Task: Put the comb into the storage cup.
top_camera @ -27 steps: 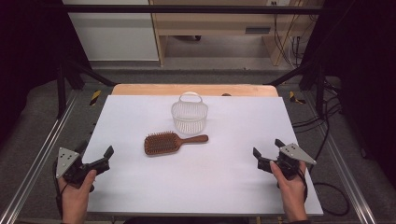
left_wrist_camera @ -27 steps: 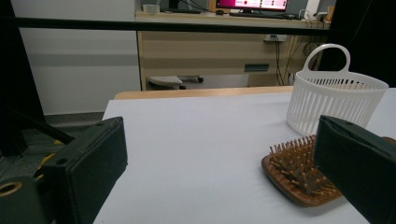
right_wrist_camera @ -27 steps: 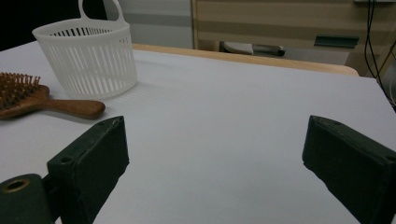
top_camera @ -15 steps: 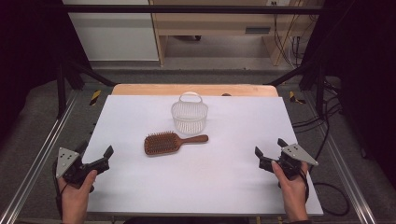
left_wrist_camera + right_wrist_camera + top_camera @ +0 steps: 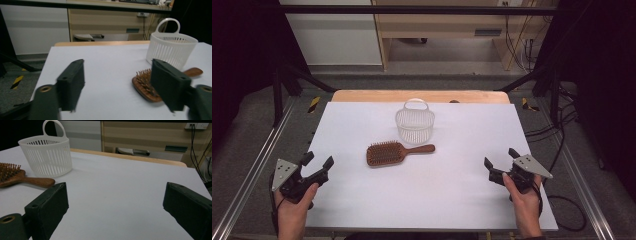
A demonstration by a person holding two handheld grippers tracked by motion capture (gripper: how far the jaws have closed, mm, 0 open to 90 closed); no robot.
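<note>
A wooden hairbrush [image 5: 398, 152] lay bristles up near the middle of the white counter [image 5: 362, 205], its handle pointing toward the person's right. Just behind it, farther from the person, stood a white slatted basket [image 5: 414, 125] with a loop handle at its far rim; the brush handle ran close along the basket's base, though whether they touched could not be told. The left claw [image 5: 318, 162] sat at the counter's near left edge, held in the left hand [image 5: 292, 212], with its 2 jaws spread apart and nothing between them. In the left gripper view the hairbrush [image 5: 147, 85] showed partly behind the right-hand jaw, with the basket [image 5: 171, 48] beyond it. The right claw [image 5: 501, 161] rested over the near right part of the counter, gripped by the right hand [image 5: 524, 205], its 2 jaws likewise wide apart and empty. The right gripper view looked across bare counter between the jaws, with the basket [image 5: 46, 157] and the brush handle [image 5: 37, 181] off to its left. Both claws were well apart from the hairbrush, one on each side of it.
</note>
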